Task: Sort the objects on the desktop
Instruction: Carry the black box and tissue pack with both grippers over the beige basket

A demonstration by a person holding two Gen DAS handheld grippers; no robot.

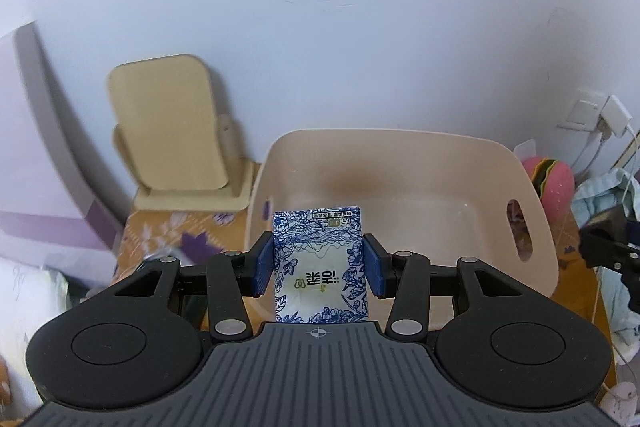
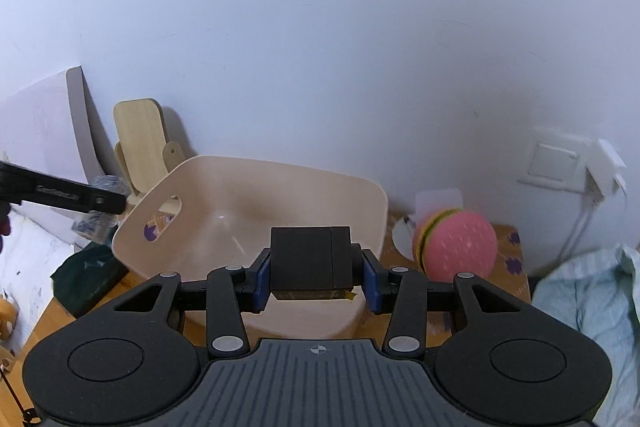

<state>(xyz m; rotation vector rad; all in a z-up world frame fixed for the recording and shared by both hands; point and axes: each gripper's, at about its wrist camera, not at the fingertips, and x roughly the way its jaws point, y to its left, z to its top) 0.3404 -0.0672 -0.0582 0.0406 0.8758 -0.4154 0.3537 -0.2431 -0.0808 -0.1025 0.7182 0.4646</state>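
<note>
Beige bin [image 1: 404, 163] on desk [image 1: 160, 223], nothing visible inside. L gripper [image 1: 318, 263]: fingers partly open, clamped on blue-white tissue pack [image 1: 320, 267], held before bin. R gripper [image 2: 316, 273]: fingers narrow, clamped on black box [image 2: 310, 259] over bin's near rim.

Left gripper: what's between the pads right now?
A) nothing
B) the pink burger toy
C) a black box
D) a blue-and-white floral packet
D. In the left wrist view the left gripper has its blue pads pressed on both sides of the blue-and-white floral packet, held above the near rim of the beige bin. The black box is in the right gripper instead.
</note>
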